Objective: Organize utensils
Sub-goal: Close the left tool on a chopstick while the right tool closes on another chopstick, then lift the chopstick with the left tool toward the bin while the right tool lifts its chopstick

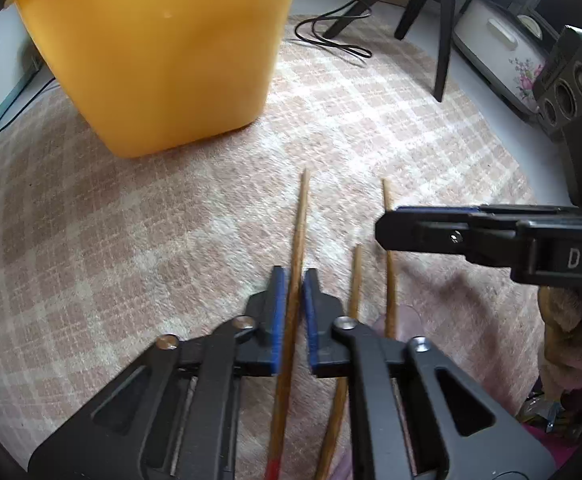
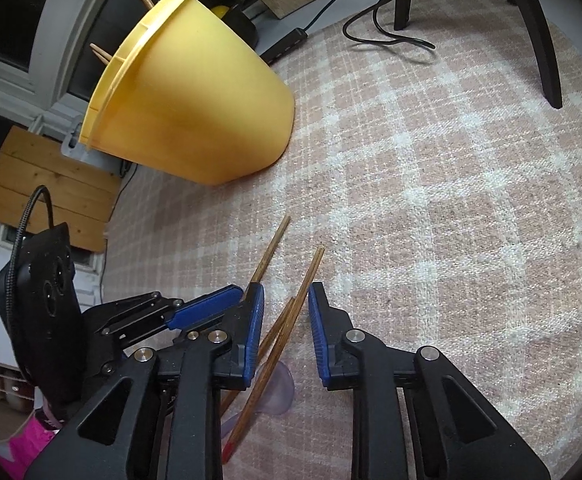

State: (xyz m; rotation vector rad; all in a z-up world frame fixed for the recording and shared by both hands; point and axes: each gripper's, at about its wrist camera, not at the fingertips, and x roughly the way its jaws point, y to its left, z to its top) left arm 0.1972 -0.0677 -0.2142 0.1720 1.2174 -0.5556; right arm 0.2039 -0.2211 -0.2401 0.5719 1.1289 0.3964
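Closest to the left wrist camera, the left gripper (image 1: 291, 304) is clamped on a thin brown wooden chopstick (image 1: 297, 240) with a red-painted end, lying on the pink checked rug (image 1: 131, 220). Two more chopsticks (image 1: 389, 296) lie just beside it. The right gripper (image 2: 285, 312) stands narrowly apart around another chopstick (image 2: 311, 276), pads not pressing. Beyond stands a yellow tub (image 2: 195, 112) with chopsticks poking out.
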